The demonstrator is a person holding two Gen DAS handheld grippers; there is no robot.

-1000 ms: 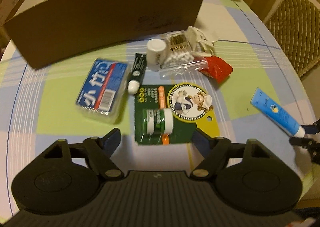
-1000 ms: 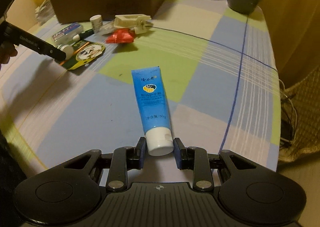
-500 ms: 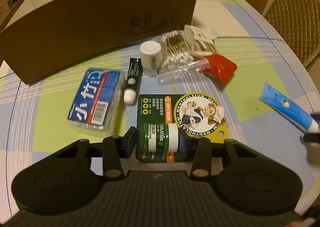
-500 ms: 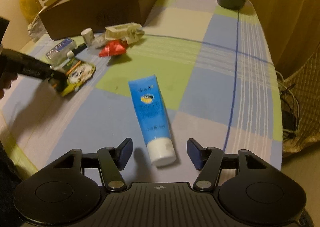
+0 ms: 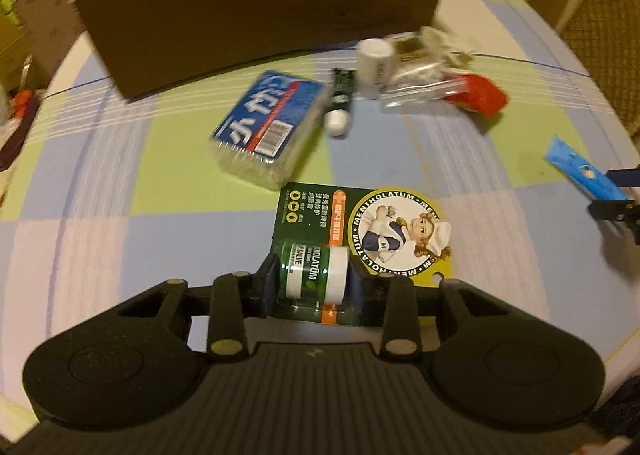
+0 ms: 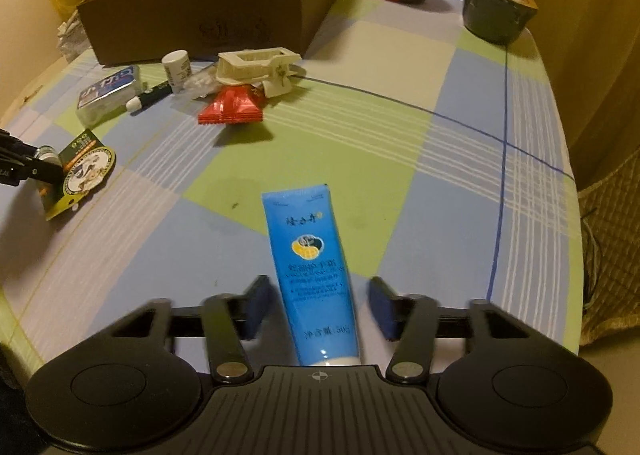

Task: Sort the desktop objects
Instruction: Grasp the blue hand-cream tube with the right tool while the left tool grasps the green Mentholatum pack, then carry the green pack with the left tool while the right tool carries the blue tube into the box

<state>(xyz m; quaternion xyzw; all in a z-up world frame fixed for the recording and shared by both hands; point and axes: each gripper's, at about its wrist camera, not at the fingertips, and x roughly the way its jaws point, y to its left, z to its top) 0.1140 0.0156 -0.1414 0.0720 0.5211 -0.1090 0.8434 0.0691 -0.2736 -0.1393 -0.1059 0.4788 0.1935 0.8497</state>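
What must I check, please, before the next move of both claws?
1. Left claw on jar: ok, closing, pads at both its sides.
2. Right claw around tube: ok, closing, with gaps left at both pads.
3. Tube centred between the pads: ok.
4. Claws clear of each other: ok.
5. Room inside box: cannot tell.

Checked tablecloth [image 6: 400,159] — scattered toiletries, box [image 6: 208,11]
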